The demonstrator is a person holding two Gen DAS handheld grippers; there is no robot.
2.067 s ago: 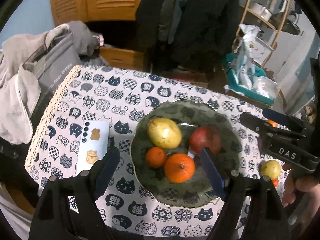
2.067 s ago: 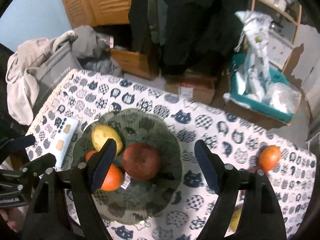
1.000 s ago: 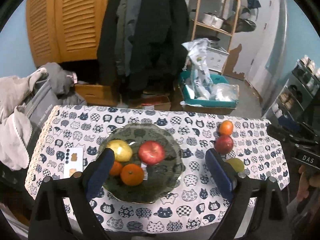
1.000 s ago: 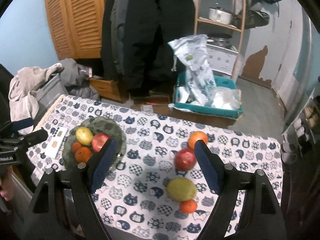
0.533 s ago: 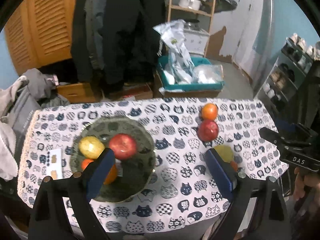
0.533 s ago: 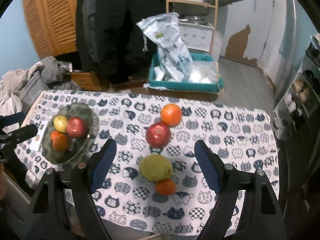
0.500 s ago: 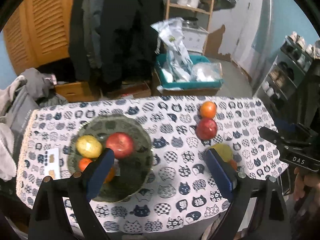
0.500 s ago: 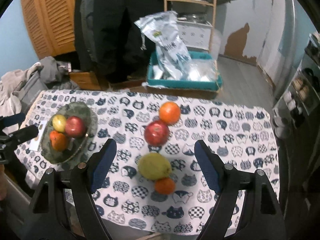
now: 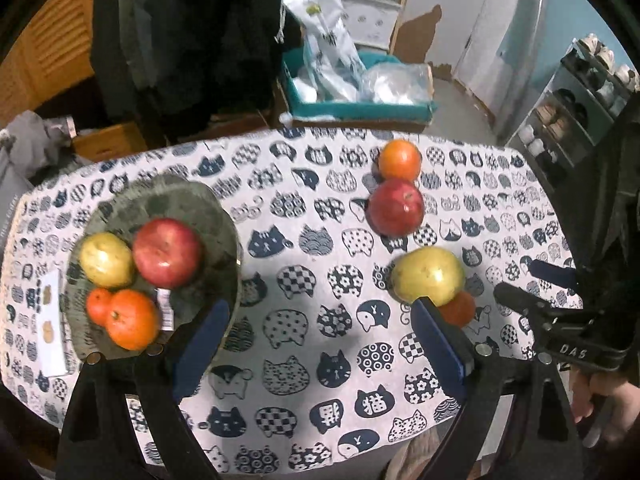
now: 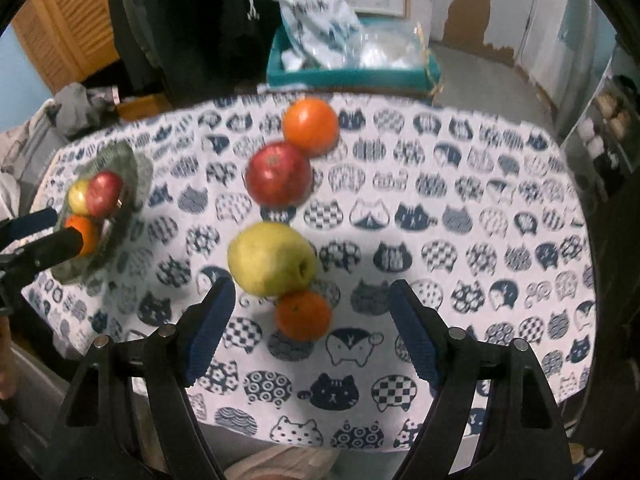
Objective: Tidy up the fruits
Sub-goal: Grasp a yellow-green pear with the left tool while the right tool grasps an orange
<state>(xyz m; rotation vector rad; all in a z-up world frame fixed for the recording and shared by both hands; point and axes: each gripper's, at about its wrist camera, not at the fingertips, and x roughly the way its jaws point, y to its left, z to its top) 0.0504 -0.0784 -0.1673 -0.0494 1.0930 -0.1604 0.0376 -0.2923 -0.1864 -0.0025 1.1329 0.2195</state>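
A dark green plate (image 9: 200, 208) on the left of the table holds a red apple (image 9: 167, 247), a yellow fruit (image 9: 106, 260) and two oranges (image 9: 132, 319). Loose on the cat-print cloth lie an orange (image 10: 311, 121), a red apple (image 10: 278, 179), a yellow-green fruit (image 10: 272, 259) and a small orange (image 10: 304, 315). My right gripper (image 10: 310, 330) is open and empty, just above the small orange. My left gripper (image 9: 320, 338) is open and empty over the cloth between the plate and the loose fruit. The right gripper also shows in the left wrist view (image 9: 536, 284).
A white phone (image 9: 50, 320) lies at the table's left edge beside the plate. Beyond the table stand a teal box with plastic bags (image 9: 360, 92), dark coats, a wooden cabinet and a shoe rack (image 9: 580, 96). Grey clothes (image 10: 76, 112) lie at the far left.
Both grippers have pulled back from the plate and swung right. The right gripper has closed in low over the loose fruit. Both stay open and empty.
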